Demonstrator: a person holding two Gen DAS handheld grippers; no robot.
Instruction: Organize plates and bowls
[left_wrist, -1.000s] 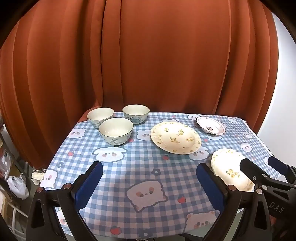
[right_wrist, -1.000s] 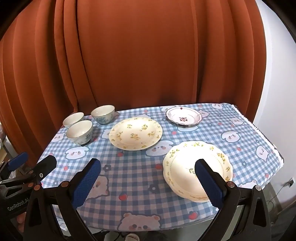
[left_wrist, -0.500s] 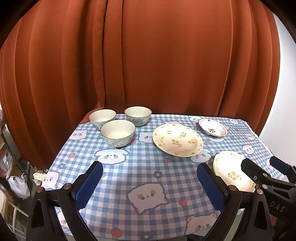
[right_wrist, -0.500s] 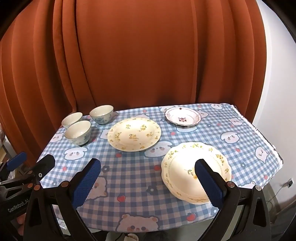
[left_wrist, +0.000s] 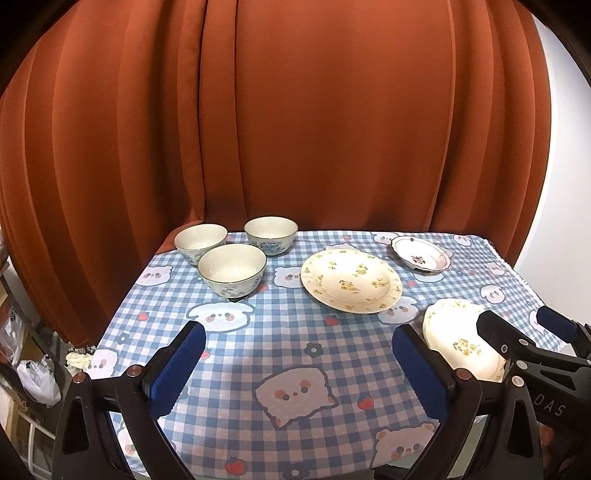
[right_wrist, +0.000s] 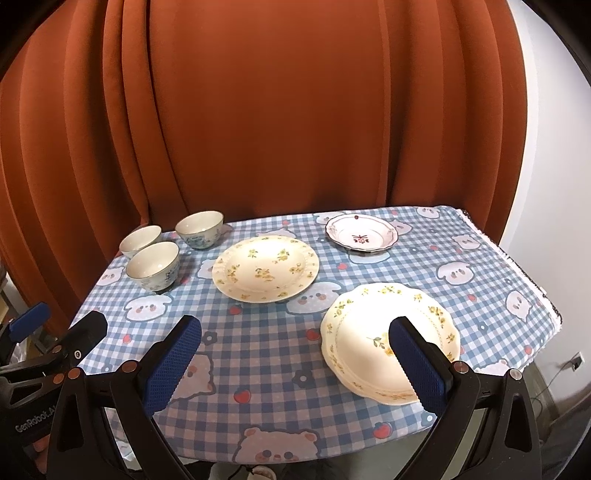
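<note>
Glazed crockery on soft cloth
Glossy ceramic bowls (left_wrist: 232, 269) and plates (right_wrist: 265, 267); matt checked tablecloth (left_wrist: 258, 343); heavy matt curtain (left_wrist: 295, 129); textured gripper pads (right_wrist: 171, 363).

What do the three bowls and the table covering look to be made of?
The bowls look like glazed ceramic: a glossy pale inside, a thin dark rim and blue painted patterns outside. The tablecloth looks like soft printed fabric, matte, blue checks with cartoon animals, hanging over the table's edge; it could be a coated cloth.
</note>
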